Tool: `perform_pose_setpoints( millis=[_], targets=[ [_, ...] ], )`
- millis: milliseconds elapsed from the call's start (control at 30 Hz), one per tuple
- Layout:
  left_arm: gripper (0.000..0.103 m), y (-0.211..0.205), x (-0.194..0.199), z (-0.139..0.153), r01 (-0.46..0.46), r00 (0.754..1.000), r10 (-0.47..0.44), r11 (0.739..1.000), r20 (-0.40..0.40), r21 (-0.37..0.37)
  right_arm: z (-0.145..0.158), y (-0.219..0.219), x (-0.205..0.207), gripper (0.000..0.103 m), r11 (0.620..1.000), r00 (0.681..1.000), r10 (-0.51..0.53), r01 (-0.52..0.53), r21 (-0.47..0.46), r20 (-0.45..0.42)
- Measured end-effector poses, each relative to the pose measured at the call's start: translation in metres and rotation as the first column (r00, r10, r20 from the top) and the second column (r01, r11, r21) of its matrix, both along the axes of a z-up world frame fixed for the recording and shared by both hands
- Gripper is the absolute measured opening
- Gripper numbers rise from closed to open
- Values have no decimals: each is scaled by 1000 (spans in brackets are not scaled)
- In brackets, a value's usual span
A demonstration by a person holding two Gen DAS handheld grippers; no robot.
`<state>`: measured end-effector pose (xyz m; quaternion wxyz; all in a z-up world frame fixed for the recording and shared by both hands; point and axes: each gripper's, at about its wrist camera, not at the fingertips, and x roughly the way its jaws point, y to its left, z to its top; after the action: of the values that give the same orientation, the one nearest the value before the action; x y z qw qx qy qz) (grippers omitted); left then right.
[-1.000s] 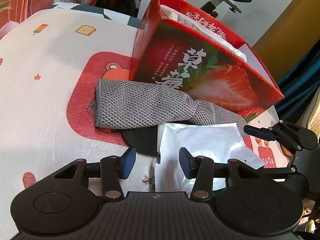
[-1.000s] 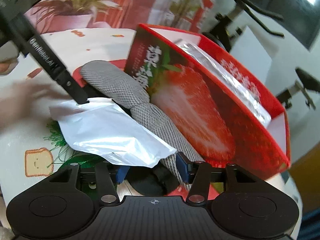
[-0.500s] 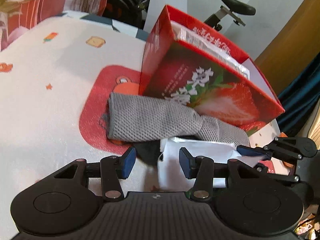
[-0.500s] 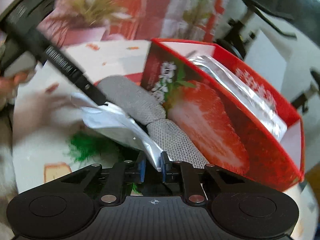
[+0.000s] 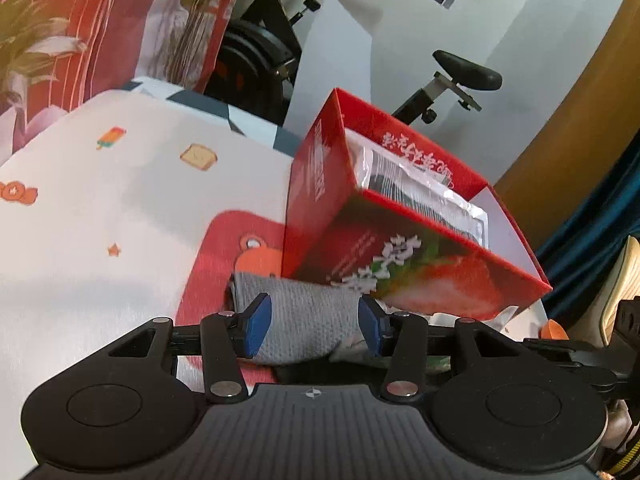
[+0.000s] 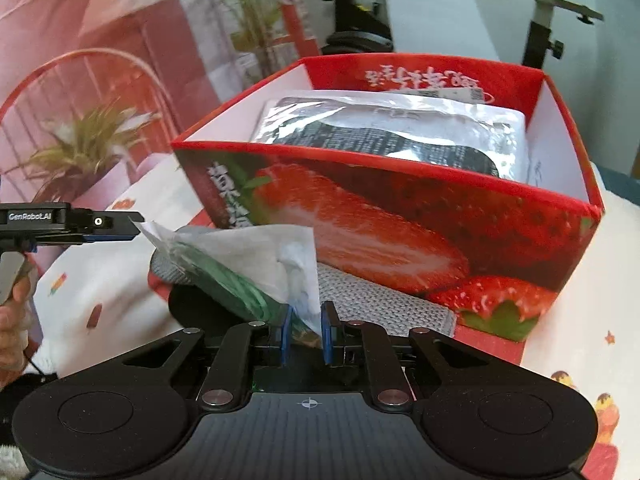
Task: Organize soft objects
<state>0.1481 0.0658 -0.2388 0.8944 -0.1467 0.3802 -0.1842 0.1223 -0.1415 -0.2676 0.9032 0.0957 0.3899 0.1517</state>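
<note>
One packet boxed, one in hand.
Our right gripper (image 6: pixel 306 330) pinches the white plastic pouch (image 6: pixel 256 256); our left gripper (image 5: pixel 314 326) stands half-open, empty, over the grey knitted cloth (image 5: pixel 304 322), still outside the red strawberry-printed carton (image 6: pixel 400 216).

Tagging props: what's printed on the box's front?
A red strawberry with green leaves and white characters on the box; right wrist view shows it best.

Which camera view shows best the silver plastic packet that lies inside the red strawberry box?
The right wrist view: it looks down into the red strawberry box, so the silver plastic packet shows almost whole. The left wrist view shows only a narrow strip of it behind the box's front wall.
</note>
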Motion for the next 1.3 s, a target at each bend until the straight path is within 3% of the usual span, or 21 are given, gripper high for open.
perform_pose_setpoints(
  millis=[333, 533, 867, 967, 1067, 1167, 1300],
  targets=[
    [50, -26, 10, -9, 120, 990, -125, 989, 57, 84, -7, 2, 6, 12, 989, 989, -147, 147, 22, 4],
    [50, -46, 20, -20, 230, 971, -235, 969, 45, 95, -8, 10, 8, 12, 986, 987, -162, 162, -31, 19],
    [49, -61, 35, -37, 273, 962, -274, 959, 13, 71, -11, 15, 8, 12, 982, 983, -184, 184, -51, 18],
    [42, -65, 35, -37, 288, 957, -289, 955, 10, 71, -12, 15, 8, 12, 981, 982, -188, 188, -48, 18],
    [19, -69, 32, -34, 307, 951, -309, 947, 12, 89, -11, 14, 6, 12, 980, 981, -191, 191, -46, 20],
    [16, -72, 24, -29, 316, 946, -323, 939, 33, 132, -7, 13, 2, 12, 980, 981, -193, 195, -45, 33],
    [15, -67, 16, -20, 300, 951, -307, 947, 41, 117, 1, 11, -7, 11, 981, 979, -192, 194, -28, 63]
  ],
)
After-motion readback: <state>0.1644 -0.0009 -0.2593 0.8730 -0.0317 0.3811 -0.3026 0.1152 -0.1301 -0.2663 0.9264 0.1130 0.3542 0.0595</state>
